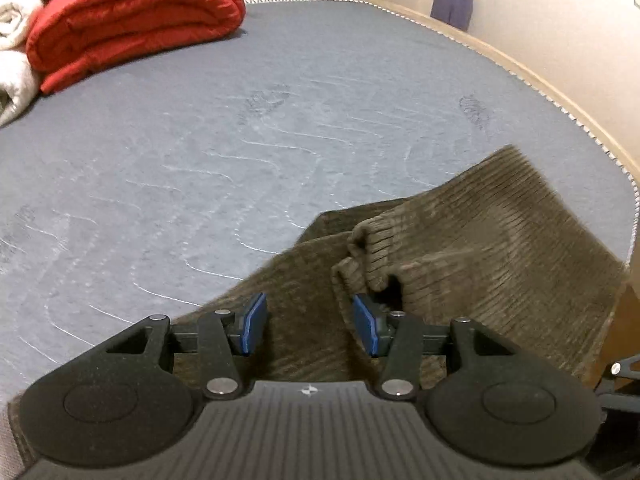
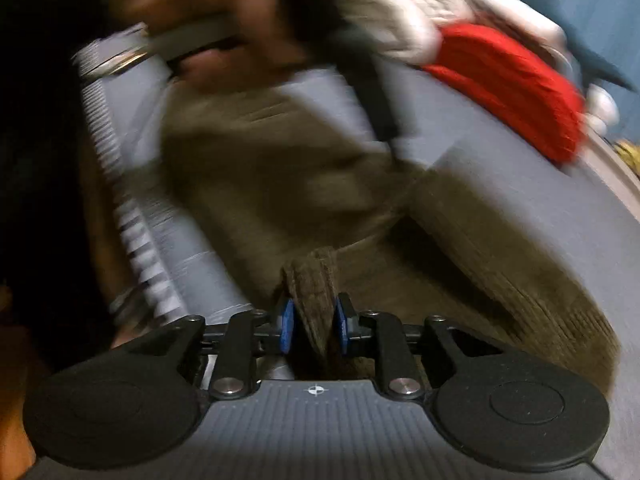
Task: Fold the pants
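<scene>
Blue-grey quilted mattress (image 1: 280,128) fills the left wrist view, with one folded red quilt (image 1: 136,20) at 11 o'clock and one cream blanket (image 1: 14,52) at its left. One purple sheet (image 1: 452,6) leans on the wall at 1 o'clock; soft toys sit blurred on the far sill. No writing can be read. One pair of brown corduroy pants (image 1: 460,248) lies from 6 to 3 o'clock, near the mattress edge. The left tool (image 1: 310,326) stands open over the cloth, its blue pads apart, holding nothing. In the blurred right wrist view, the right tool (image 2: 312,326) is closed on a pinched ridge of the pants (image 2: 312,280).
</scene>
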`<move>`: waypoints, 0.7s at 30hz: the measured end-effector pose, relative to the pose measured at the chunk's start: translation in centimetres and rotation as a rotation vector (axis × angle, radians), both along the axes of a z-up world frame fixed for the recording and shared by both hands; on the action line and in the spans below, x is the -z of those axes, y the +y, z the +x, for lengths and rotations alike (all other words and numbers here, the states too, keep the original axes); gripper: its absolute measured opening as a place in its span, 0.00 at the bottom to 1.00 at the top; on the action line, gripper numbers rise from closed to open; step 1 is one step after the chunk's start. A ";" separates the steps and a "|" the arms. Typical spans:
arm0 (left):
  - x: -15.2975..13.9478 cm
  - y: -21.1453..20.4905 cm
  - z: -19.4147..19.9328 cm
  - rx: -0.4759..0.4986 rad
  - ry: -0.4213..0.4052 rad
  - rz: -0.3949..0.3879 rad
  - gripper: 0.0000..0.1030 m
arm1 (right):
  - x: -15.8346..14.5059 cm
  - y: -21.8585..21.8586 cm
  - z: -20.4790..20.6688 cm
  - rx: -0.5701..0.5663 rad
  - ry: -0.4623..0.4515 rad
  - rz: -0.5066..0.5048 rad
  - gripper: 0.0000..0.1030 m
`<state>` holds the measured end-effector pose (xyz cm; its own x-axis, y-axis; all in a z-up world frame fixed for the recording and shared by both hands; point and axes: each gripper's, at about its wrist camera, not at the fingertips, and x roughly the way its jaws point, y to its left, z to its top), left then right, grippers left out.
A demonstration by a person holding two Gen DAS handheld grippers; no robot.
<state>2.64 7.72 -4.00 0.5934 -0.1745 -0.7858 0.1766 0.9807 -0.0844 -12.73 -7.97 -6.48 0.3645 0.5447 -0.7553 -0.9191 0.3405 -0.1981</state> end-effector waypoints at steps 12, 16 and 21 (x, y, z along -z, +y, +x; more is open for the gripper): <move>2.2 2.1 2.7 -0.135 0.179 -0.501 0.53 | -1.8 -4.7 5.3 0.169 0.103 0.140 0.46; 1.7 1.5 3.3 -0.140 0.165 -0.498 0.52 | -0.9 -4.0 4.6 0.125 0.119 0.098 0.46; 1.3 1.1 3.3 -0.143 0.150 -0.425 0.52 | 0.9 -1.6 2.8 -0.008 0.054 0.002 0.46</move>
